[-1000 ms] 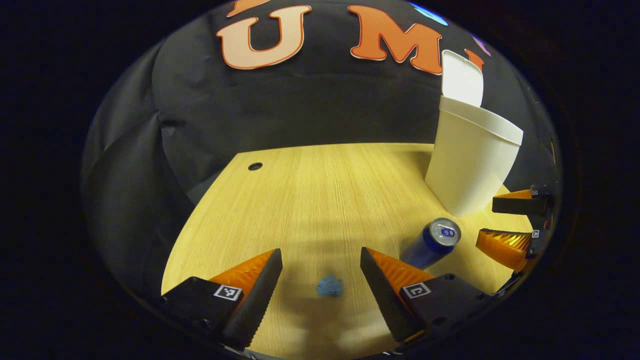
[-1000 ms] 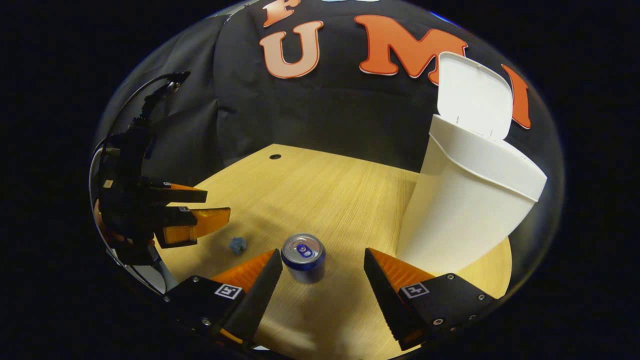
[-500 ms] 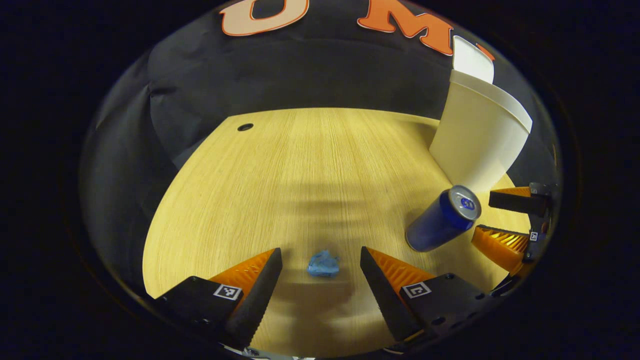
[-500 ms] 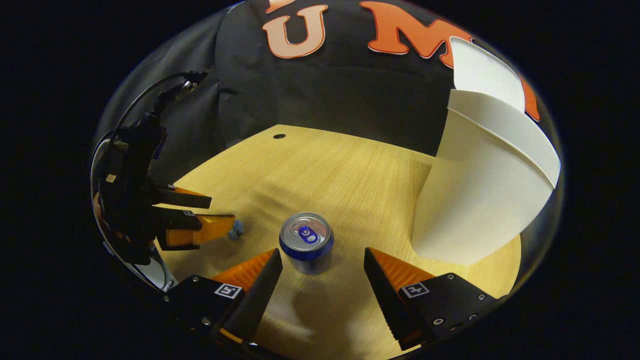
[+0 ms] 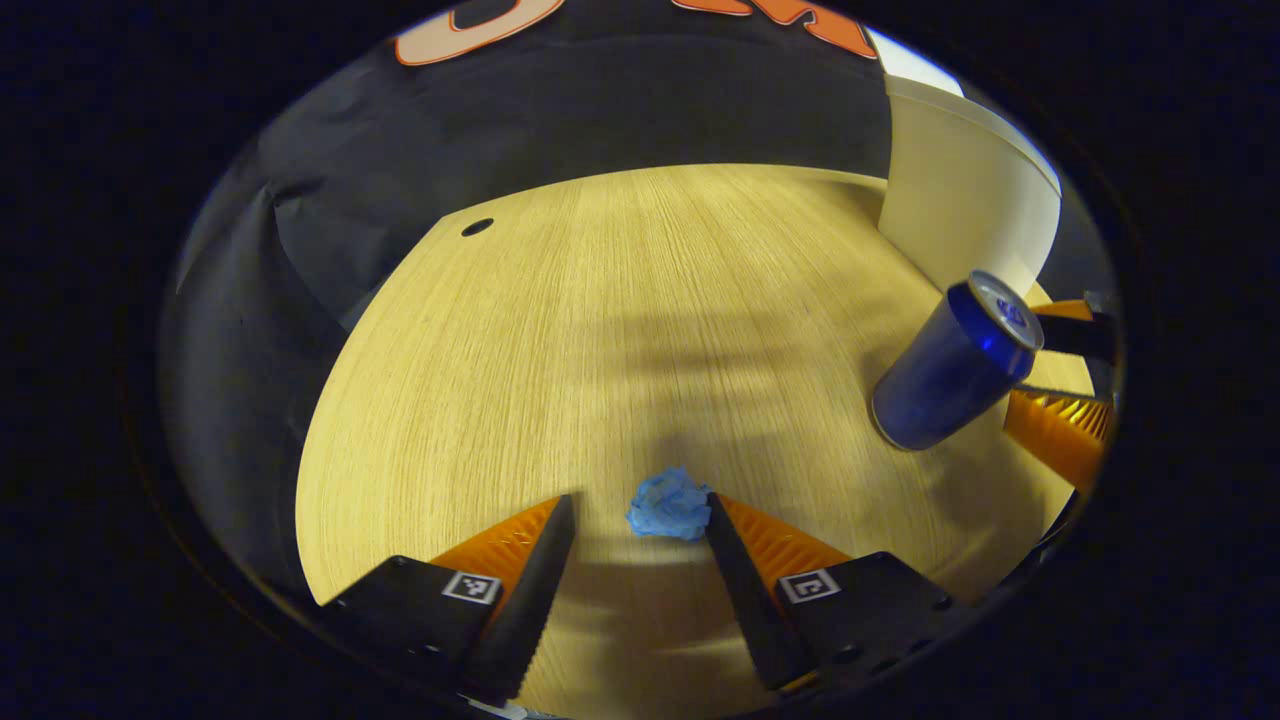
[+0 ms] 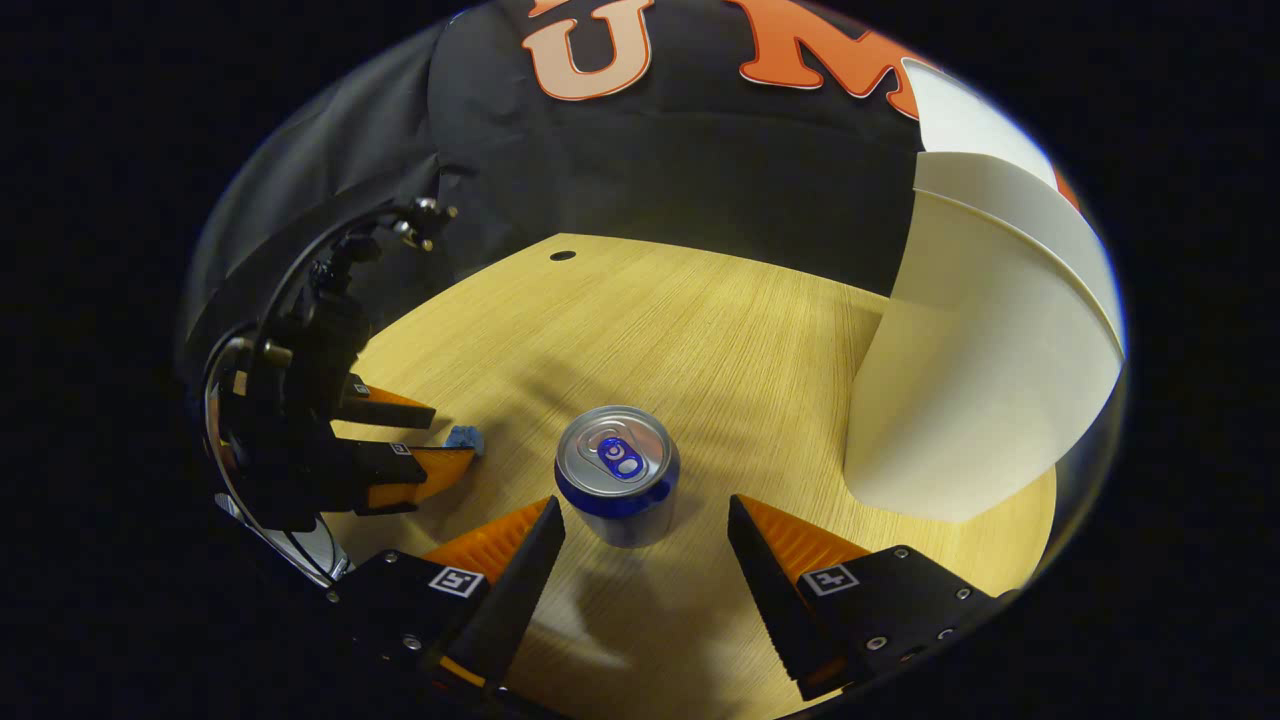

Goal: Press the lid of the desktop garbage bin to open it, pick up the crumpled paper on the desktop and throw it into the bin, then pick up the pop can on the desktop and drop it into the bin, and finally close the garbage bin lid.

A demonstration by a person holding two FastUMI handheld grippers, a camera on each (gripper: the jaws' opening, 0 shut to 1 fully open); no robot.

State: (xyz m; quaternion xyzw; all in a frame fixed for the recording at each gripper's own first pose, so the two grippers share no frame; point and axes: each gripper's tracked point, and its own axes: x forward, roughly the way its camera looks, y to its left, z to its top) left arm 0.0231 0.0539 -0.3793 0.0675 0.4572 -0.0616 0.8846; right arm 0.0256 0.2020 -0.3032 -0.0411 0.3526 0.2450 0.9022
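A small crumpled blue paper (image 5: pixel 668 505) lies on the wooden table (image 5: pixel 620 330). My left gripper (image 5: pixel 637 505) is open around it, low over the table, and the paper sits against one finger (image 5: pixel 745 535). In the right gripper view the left gripper (image 6: pixel 448 436) flanks the paper (image 6: pixel 466 438). A blue pop can (image 6: pixel 618 470) stands upright just ahead of my open right gripper (image 6: pixel 645 510). The can (image 5: pixel 950 365) stands in front of the right gripper (image 5: pixel 1055 372) in the left gripper view. The white bin (image 6: pixel 990 370) stands right of the can with its lid (image 6: pixel 960 120) raised.
The bin (image 5: pixel 965 200) stands at the table's far right. A small round hole (image 5: pixel 477 227) marks the table's far left corner. Black cloth hangs behind the table. A cable (image 6: pixel 330 250) arcs above the left gripper.
My left gripper has come down and forward until the paper lies between its fingertips, and its jaws have narrowed slightly. The right gripper has moved closer to the can.
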